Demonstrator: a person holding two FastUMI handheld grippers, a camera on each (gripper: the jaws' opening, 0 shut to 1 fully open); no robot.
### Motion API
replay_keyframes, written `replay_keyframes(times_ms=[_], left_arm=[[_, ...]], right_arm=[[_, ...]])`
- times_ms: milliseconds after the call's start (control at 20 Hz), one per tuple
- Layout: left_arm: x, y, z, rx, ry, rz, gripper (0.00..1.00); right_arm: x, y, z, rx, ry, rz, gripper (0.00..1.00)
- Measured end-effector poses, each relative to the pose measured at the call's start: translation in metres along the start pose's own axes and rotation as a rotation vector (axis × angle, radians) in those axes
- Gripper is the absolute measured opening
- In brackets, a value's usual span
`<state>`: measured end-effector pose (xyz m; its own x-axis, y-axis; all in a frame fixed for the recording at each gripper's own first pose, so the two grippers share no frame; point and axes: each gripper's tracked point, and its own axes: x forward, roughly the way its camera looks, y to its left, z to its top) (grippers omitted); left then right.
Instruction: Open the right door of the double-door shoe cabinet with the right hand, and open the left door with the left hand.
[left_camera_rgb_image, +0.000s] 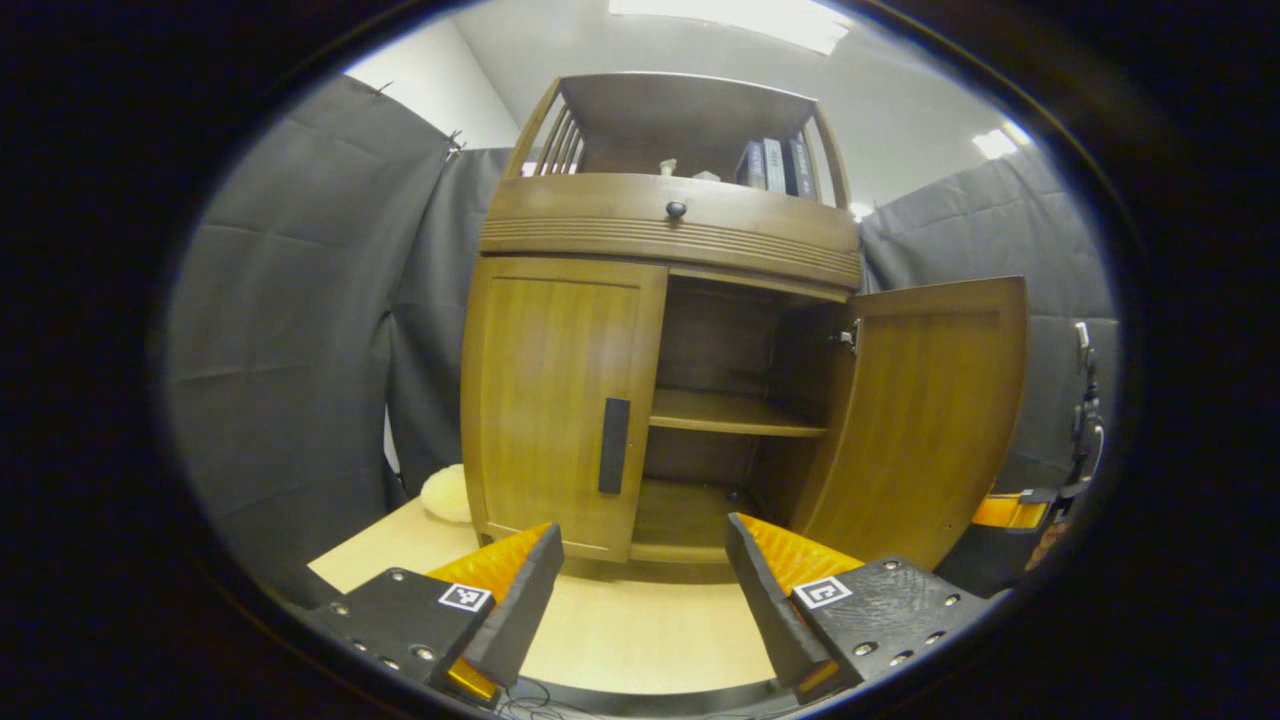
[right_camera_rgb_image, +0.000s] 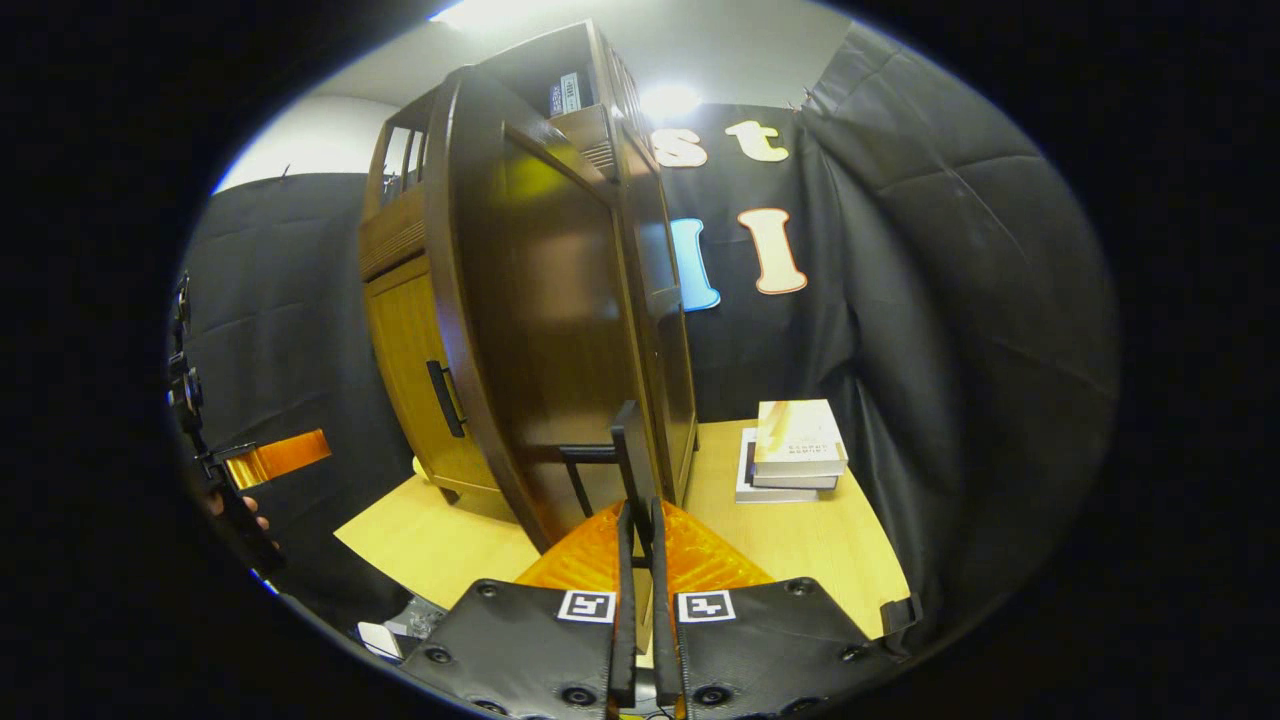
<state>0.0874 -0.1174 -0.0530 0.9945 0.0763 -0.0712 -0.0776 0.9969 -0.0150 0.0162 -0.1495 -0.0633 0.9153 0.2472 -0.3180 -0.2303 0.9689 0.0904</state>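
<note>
Dark booth cloth backs the shoe cabinet (left_camera_rgb_image: 665, 230): right door (left_camera_rgb_image: 925, 420) swung open, right hand-held gripper (right_camera_rgb_image: 640, 530) pinching its handle (right_camera_rgb_image: 632, 455); left door (left_camera_rgb_image: 555, 400) closed, left hand-held gripper (left_camera_rgb_image: 645, 590) wide.

This is a staged recording booth, not a lived-in home: dark grey cloth walls (left_camera_rgb_image: 300, 300) hang draped behind the brown wooden double-door shoe cabinet (left_camera_rgb_image: 620, 330), which stands on a pale wooden tabletop (left_camera_rgb_image: 640, 630) ahead of the tool. White ceiling light panels (left_camera_rgb_image: 740, 18) glow overhead, office-style, and stacked books (right_camera_rgb_image: 795, 445) sit beside the cabinet.
</note>
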Motion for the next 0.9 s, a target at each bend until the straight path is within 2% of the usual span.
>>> replay_keyframes(times_ms=[50, 150, 200, 300, 450, 500, 550, 650, 700, 850, 900], left_arm=[[0.001, 0.005, -0.003, -0.008, 0.007, -0.002, 0.95], [0.005, 0.015, -0.005, -0.018, 0.023, -0.012, 0.96], [0.008, 0.024, -0.006, -0.015, 0.022, -0.012, 0.94], [0.014, 0.043, 0.002, -0.016, 0.018, -0.012, 0.94], [0.029, 0.072, 0.016, -0.042, 0.002, -0.025, 0.95], [0.032, 0.082, 0.019, -0.052, -0.008, -0.036, 0.95], [0.035, 0.091, 0.024, -0.057, -0.02, -0.048, 0.96], [0.041, 0.106, 0.028, -0.052, -0.03, -0.071, 0.96], [0.044, 0.114, 0.027, -0.056, -0.024, -0.084, 0.96], [0.036, 0.138, 0.035, -0.064, -0.038, -0.108, 0.96], [0.028, 0.148, 0.034, -0.059, -0.039, -0.109, 0.96]], right_arm=[[-0.007, 0.0, -0.002, 0.005, 0.007, -0.017, 0.08], [-0.022, -0.003, -0.008, 0.016, 0.03, -0.071, 0.07], [-0.029, -0.003, -0.008, 0.021, 0.038, -0.094, 0.0], [-0.046, 0.003, -0.007, 0.022, 0.049, -0.133, 0.0], [-0.062, 0.032, -0.011, 0.014, 0.067, -0.168, 0.04], [-0.065, 0.044, -0.009, -0.01, 0.064, -0.176, 0.0], [-0.063, 0.058, -0.003, -0.036, 0.049, -0.178, 0.04], [-0.053, 0.088, 0.011, -0.073, 0.016, -0.166, 0.04], [-0.044, 0.105, 0.018, -0.075, 0.002, -0.147, 0.0], [-0.016, 0.158, 0.032, -0.094, -0.02, -0.09, 0.0], [-0.009, 0.172, 0.033, -0.107, -0.017, -0.076, 0.04]])
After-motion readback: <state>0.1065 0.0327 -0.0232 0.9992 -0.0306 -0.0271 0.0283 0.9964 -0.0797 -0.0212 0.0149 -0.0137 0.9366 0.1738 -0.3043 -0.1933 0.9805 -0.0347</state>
